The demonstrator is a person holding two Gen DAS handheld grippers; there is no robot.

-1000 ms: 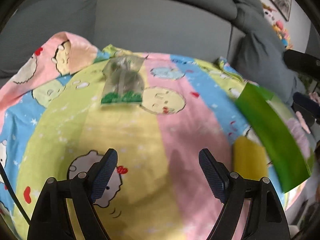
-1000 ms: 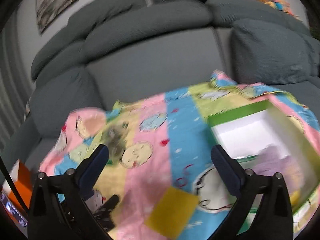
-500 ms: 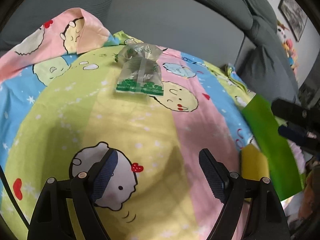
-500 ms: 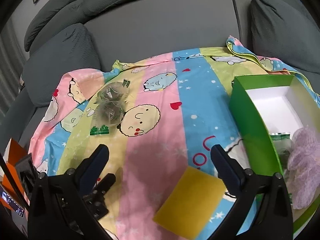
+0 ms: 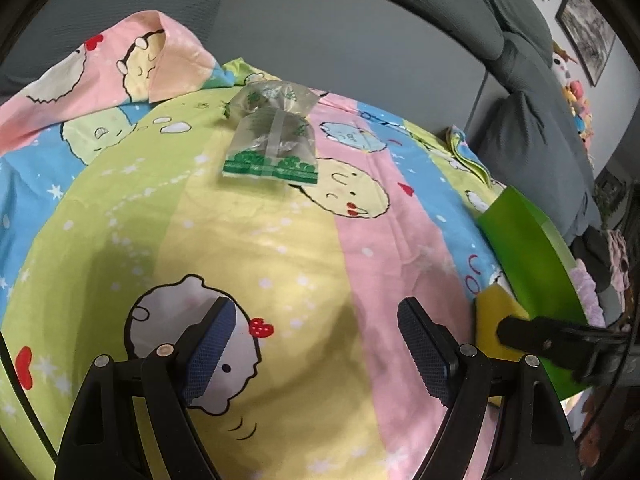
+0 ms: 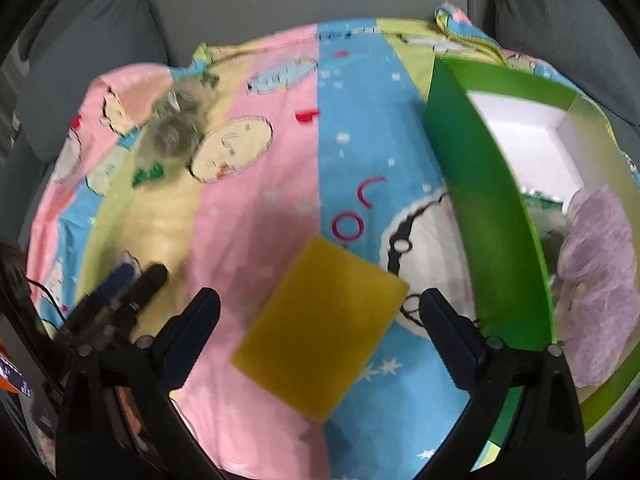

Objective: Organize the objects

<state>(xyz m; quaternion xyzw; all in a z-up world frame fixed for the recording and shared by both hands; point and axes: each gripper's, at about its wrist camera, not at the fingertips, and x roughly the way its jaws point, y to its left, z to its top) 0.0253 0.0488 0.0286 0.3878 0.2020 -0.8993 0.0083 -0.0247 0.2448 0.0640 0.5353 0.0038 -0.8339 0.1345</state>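
Note:
A clear plastic bag with green print [image 5: 272, 140] lies on the cartoon sheet, far ahead of my open, empty left gripper [image 5: 316, 344]. It shows blurred in the right wrist view [image 6: 176, 132]. A yellow sponge [image 6: 320, 332] lies flat between the jaws of my open right gripper [image 6: 320, 328], which hovers over it. The sponge edge also shows in the left wrist view [image 5: 496, 320]. A green box [image 6: 492, 216] with a white inside stands right of the sponge and holds a lilac puff [image 6: 600, 256] and a green-printed bag.
The striped cartoon sheet [image 5: 256, 256] covers a grey sofa [image 5: 340, 24]. Grey cushions [image 6: 560, 8] stand behind the box. The right gripper's finger [image 5: 560, 340] shows at the right in the left wrist view; the left gripper [image 6: 120, 292] shows at the left in the right wrist view.
My right gripper has dropped down and forward over the yellow sponge. My left gripper has moved a little lower and closer to the sheet. Both stay open.

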